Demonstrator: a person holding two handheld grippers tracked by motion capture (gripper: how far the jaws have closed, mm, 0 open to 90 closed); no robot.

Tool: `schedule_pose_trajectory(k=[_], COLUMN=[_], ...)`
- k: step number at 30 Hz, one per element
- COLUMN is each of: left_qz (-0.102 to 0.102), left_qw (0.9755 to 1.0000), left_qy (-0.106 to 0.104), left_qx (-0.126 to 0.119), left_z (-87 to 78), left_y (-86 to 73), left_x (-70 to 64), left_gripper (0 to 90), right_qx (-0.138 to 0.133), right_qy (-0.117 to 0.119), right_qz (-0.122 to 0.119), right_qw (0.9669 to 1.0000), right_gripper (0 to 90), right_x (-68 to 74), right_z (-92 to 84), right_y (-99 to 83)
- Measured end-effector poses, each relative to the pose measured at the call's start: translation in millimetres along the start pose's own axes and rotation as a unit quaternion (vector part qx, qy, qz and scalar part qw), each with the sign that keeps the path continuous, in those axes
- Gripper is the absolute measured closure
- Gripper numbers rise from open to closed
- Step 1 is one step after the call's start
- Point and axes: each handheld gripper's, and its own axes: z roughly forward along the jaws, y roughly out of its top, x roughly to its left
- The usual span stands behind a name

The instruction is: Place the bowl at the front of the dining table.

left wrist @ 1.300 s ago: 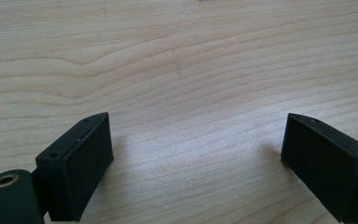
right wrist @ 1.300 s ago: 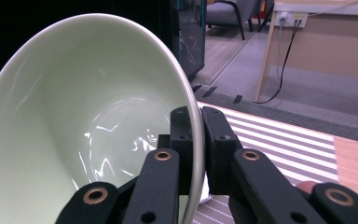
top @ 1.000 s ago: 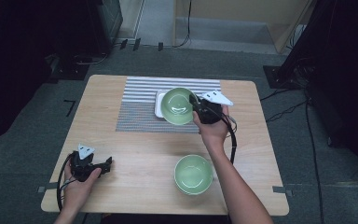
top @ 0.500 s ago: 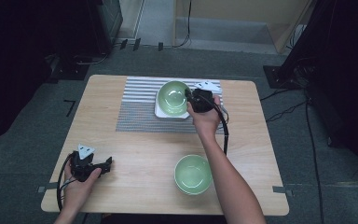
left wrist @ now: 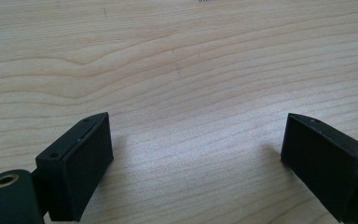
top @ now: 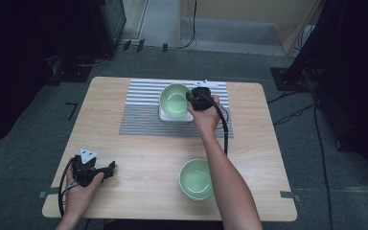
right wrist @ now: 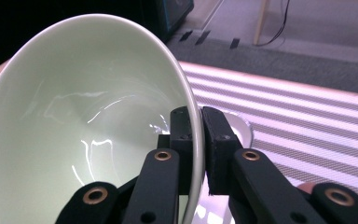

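Right hand-held gripper (right wrist: 196, 140) clamped on bowl (right wrist: 88, 121) rim; left hand-held gripper (left wrist: 196, 158) wide apart, empty, over desk (left wrist: 177, 60).

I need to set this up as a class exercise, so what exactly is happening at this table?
A person works with tongs in each hand. The right tongs are clamped on the rim of a green bowl, holding it over a white plate on the striped mat. The left tongs rest open on the wooden table, gripping nothing. A second green bowl sits near the table's front edge.
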Motion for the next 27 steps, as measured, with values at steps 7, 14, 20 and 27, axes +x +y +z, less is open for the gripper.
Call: schedule_pose_trajectory(k=[7, 14, 20, 27], left_qz=[0.0, 0.0, 0.0, 0.001], left_qw=[1.0, 1.0, 1.0, 1.0], left_qy=[0.0, 0.0, 0.0, 0.0], left_qx=[0.0, 0.0, 0.0, 0.001], left_z=[0.0, 0.0, 0.0, -0.1], left_y=[0.0, 0.0, 0.0, 0.0], left_x=[0.0, 0.0, 0.0, 0.1], left_gripper=[8.3, 8.3, 8.3, 8.3], right_qx=[0.044, 0.087, 0.122, 0.145], right_qy=[0.006, -0.008, -0.017, -0.033], right_qz=[0.0, 0.017, 0.051, 0.1], right_qw=[0.999, 0.9961, 0.991, 0.9838], right_gripper=[84.3, 84.3, 84.2, 84.2], right_x=[0.1, -4.6, -11.7, -19.9], right_z=[17.2, 33.9, 47.6, 59.9], right_y=[1.2, 2.4, -1.8, -5.7])
